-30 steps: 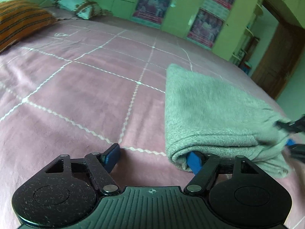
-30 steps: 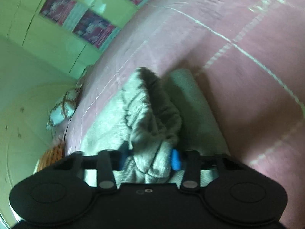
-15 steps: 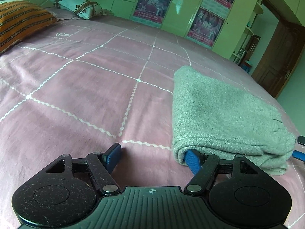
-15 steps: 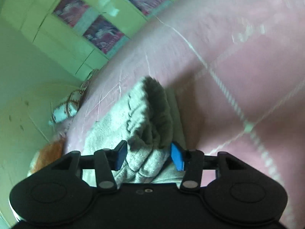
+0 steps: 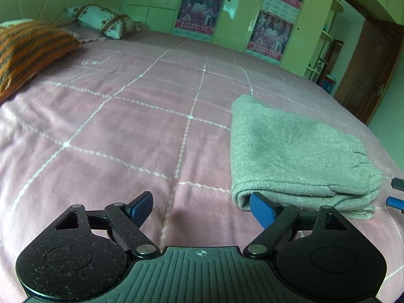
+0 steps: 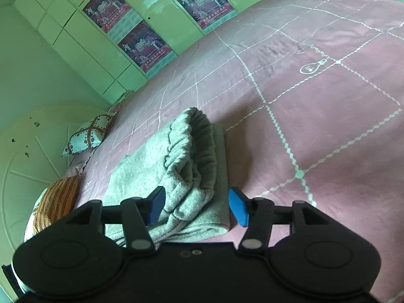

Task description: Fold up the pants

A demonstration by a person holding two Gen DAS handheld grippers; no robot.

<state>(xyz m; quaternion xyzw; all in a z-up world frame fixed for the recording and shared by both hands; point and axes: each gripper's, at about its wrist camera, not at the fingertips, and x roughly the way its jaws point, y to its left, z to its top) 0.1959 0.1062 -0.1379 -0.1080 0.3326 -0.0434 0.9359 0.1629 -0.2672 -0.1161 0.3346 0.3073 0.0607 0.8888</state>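
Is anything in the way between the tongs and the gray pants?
Nothing visible is. The folded gray pants lie on the pink bed, right between the opening right tongs; the left tongs, also opening, are beside them.

Both views carry a green colour cast; light is soft, diffuse daylight, moderately bright, source not visible. Glare patches sit on the glossy wardrobe doors (image 5: 234, 2) in the left wrist view, and shadows on the bedspread (image 5: 126, 126) are faint, strongest under the near edge of the folded pants (image 5: 290, 151). Strong fisheye bending toward all edges with dark corner vignetting; slight smear at bedspread's near edge, otherwise sharp.
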